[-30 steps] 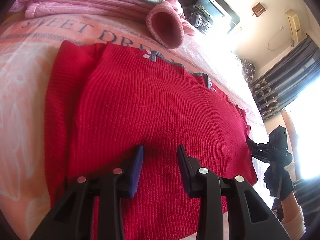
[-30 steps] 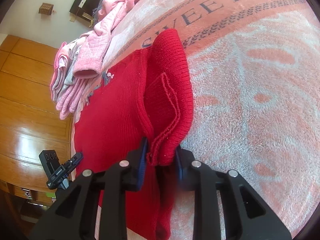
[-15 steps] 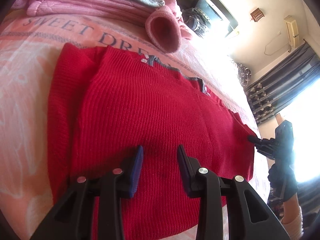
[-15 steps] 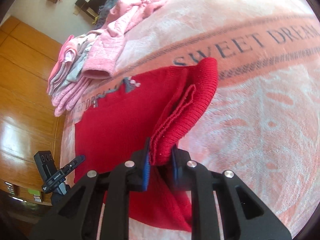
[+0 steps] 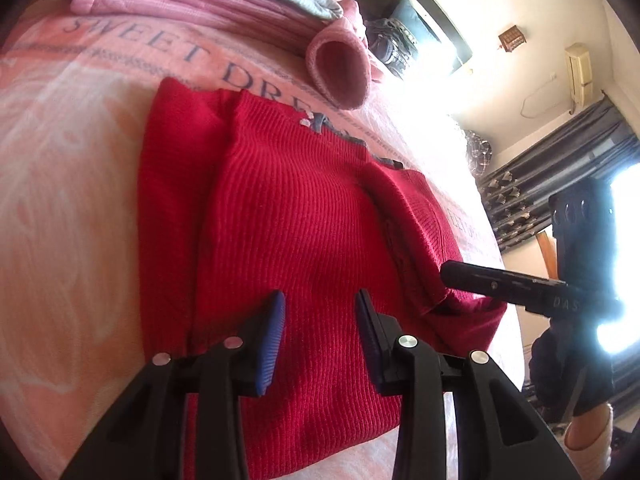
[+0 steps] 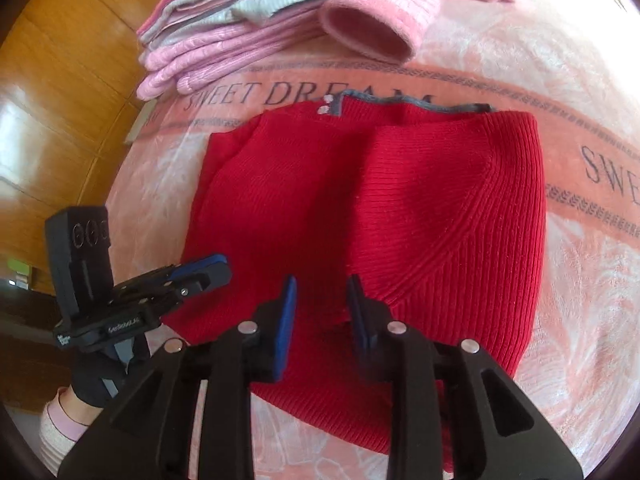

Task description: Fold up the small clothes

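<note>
Your sweater (image 6: pixel 360 220) lies flat on the bed (image 6: pixel 580 300), neckline away from you, with both side parts folded in over its body. Behind it, the stack of folded clothes (image 6: pixel 224 40) sits at the far left, one cuff (image 6: pixel 372 28) spilling toward the neckline. Your left tool (image 6: pixel 208 270) is at the sweater's left edge, your right tool (image 6: pixel 320 312) over its near hem.

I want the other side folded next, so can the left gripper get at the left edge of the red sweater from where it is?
Probably yes. The left gripper hangs open over the red sweater, and nothing lies on the left edge, which rests flat on the pink blanket.
</note>
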### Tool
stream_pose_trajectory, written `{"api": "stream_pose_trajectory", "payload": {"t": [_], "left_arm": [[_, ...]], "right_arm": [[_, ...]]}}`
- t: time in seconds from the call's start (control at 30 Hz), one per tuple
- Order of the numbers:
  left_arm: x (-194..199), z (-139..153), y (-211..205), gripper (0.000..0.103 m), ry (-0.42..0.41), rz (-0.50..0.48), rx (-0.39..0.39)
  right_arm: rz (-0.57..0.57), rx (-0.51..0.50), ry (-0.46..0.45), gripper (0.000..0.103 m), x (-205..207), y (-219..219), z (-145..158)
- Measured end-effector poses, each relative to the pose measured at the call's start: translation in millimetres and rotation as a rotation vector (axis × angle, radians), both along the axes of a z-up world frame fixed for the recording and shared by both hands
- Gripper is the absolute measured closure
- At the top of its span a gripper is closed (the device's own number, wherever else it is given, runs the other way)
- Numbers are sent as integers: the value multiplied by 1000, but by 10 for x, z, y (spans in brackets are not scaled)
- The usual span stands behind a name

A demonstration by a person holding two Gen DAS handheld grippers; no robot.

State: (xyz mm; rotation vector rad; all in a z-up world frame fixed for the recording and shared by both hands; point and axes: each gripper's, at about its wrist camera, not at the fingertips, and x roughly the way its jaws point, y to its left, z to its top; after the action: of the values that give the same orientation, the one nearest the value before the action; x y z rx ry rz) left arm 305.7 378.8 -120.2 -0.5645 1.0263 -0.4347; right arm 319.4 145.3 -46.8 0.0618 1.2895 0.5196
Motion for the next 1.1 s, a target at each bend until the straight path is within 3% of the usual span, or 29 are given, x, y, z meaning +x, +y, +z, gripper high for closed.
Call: {"api": "stream_pose_trajectory", "payload": {"t": [0.03, 0.07, 0.17, 0.3, 0.43, 0.67, 0.77, 0.83, 0.87, 1.0, 1.1], "left_arm": [[0, 2, 18, 67, 0, -1, 0], [0, 10, 29, 67, -2, -2, 6], [-6, 54, 49, 66, -8, 1, -4], [-21, 152, 31, 66, -22, 1, -36], [-2, 219, -81, 63, -21, -17, -75], [74, 145, -333, 62, 36, -39, -157], [112, 95, -431, 62, 63, -41, -209], [152, 53, -492, 61, 87, -36, -251], [173, 27, -522, 61, 100, -33, -279], [276, -89, -692, 58, 152, -22, -371], [342, -187, -833, 57, 186, -17, -428]], "right_arm": [[14, 2, -14, 58, -44, 10, 77], [16, 8, -26, 53, -93, -14, 160], [21, -12, -61, 50, -252, -173, 378], [-30, -64, -99, 38, -464, -558, 506], [-45, -87, -82, 30, -572, -839, 328], [8, -38, -34, 31, -594, -860, -73], [71, -96, -46, 58, -651, -737, -158], [95, -119, -59, 88, -685, -713, -190], [105, -91, -51, 96, -691, -727, -194], [110, -63, -111, 96, -758, -800, -38], [102, 25, -127, 96, -782, -881, 144]]}}
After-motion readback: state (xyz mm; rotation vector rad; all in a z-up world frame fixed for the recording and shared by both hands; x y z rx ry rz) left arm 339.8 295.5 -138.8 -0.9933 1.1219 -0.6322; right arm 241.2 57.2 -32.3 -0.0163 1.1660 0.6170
